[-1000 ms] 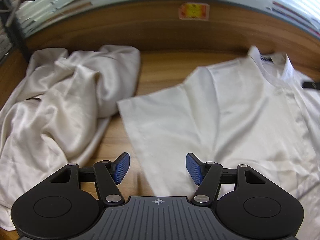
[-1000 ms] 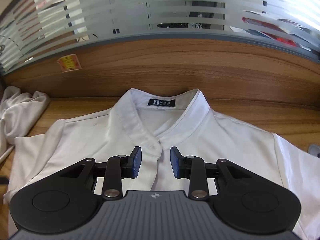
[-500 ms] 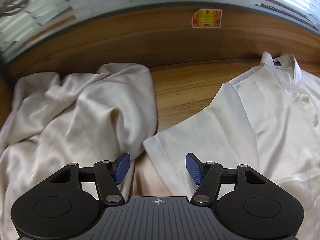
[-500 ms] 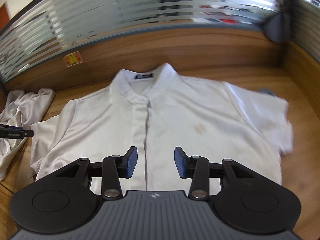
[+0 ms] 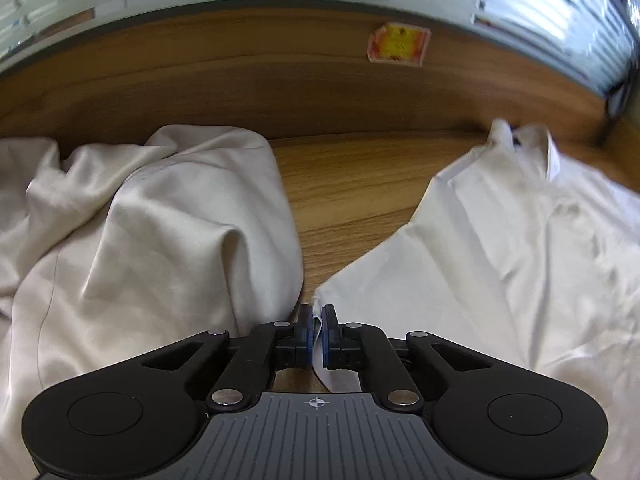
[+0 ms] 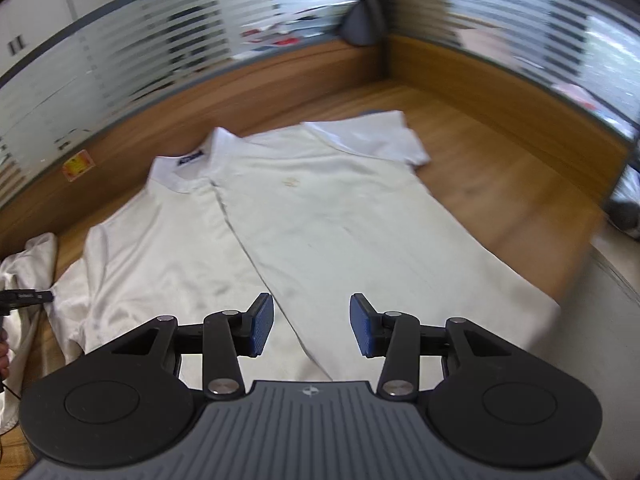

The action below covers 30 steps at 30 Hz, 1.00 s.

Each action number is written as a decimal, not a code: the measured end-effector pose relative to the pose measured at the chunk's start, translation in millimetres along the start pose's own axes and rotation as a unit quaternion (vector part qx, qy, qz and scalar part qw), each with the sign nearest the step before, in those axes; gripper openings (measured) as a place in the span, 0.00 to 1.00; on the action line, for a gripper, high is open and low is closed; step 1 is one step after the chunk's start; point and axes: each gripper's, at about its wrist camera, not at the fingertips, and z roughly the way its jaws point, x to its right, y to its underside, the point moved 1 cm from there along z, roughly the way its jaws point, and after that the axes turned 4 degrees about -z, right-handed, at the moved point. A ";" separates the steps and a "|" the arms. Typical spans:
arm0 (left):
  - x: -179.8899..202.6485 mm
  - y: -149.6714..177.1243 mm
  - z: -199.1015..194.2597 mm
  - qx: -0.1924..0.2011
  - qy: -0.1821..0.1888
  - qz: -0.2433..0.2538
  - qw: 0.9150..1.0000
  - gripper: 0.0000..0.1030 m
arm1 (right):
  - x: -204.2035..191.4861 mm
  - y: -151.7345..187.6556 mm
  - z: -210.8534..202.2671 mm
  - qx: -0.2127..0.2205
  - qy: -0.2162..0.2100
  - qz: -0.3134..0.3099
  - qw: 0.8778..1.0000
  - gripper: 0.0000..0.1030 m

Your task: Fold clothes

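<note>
A white short-sleeved collared shirt (image 6: 320, 220) lies flat, front up, on the wooden table, collar toward the far wall. In the left wrist view the shirt (image 5: 500, 248) fills the right side. My left gripper (image 5: 316, 326) is shut on the hem of the shirt's left sleeve, the cloth edge pinched between the blue pads. It shows at the far left of the right wrist view (image 6: 50, 296). My right gripper (image 6: 312, 322) is open and empty, hovering above the lower middle of the shirt near the button placket.
A crumpled cream garment (image 5: 140, 232) lies left of the shirt, close to my left gripper; it also shows in the right wrist view (image 6: 28, 264). A wooden partition (image 5: 280, 80) with frosted glass bounds the table at the back and right. The table's front right edge (image 6: 592, 264) is near.
My left gripper moved to the sleeve hem and shut on it. My right gripper pulled back toward the shirt's lower part, turned right, and opened wider.
</note>
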 end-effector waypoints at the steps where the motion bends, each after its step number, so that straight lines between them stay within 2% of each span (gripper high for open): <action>1: -1.1 0.1 -4.8 0.005 0.007 -0.005 1.000 0.04 | 0.7 7.3 -6.7 0.001 0.008 0.005 1.000 0.47; 7: 10.5 -9.3 -43.8 0.031 0.063 -0.011 0.997 0.04 | -2.3 41.2 -28.2 -0.006 0.030 0.027 0.999 0.47; 15: 80.5 -35.1 -64.1 0.023 0.123 0.046 0.991 0.04 | -11.7 61.4 -39.5 -0.003 0.022 0.043 0.999 0.47; 23: 155.6 -40.3 -41.2 -0.025 0.134 0.117 0.984 0.04 | 2.1 78.5 -55.5 0.011 0.030 0.063 0.997 0.47; 30: 208.6 -16.7 -12.7 -0.076 0.134 0.149 0.977 0.05 | 23.2 98.3 -68.5 0.010 0.048 0.095 0.994 0.47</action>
